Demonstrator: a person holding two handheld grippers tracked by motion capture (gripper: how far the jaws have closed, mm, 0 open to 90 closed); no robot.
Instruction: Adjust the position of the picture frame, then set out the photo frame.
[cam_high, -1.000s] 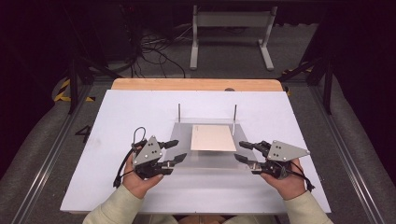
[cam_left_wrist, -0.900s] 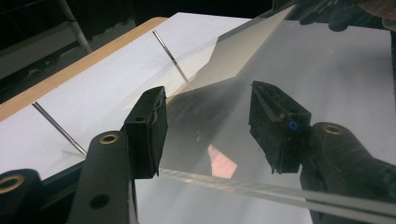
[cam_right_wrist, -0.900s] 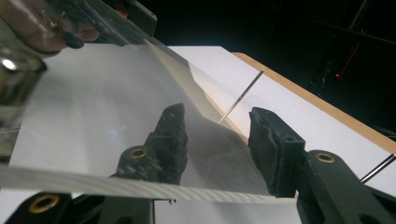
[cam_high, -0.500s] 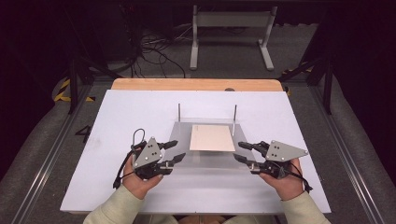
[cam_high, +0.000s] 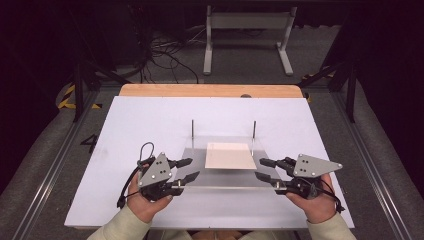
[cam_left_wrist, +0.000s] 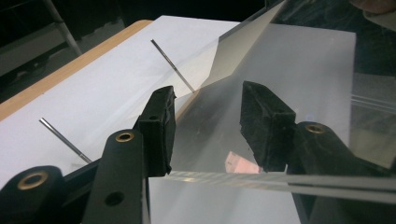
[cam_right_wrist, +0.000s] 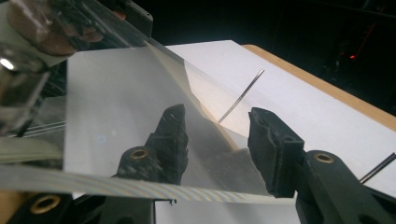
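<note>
**Both tongs at the clear sheet**
Your left tongs (cam_high: 187, 168) have just been narrowing, jaws straddling the clear sheet's (cam_high: 225, 177) left edge without pinching; sheet sits mid-worktop (cam_high: 150, 115) over a tan card (cam_high: 229, 156); your right tongs (cam_high: 264, 169) straddle its right edge, half-open.

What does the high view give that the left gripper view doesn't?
High view adds: the white stand and cables on the floor beyond the table, plus the person's sleeves. Left gripper view adds: the clear sheet seen edge-on up close, with a faint pink reflection in it. Shared: the clear sheet, the metal pins, the beige card and the white table top.
</note>
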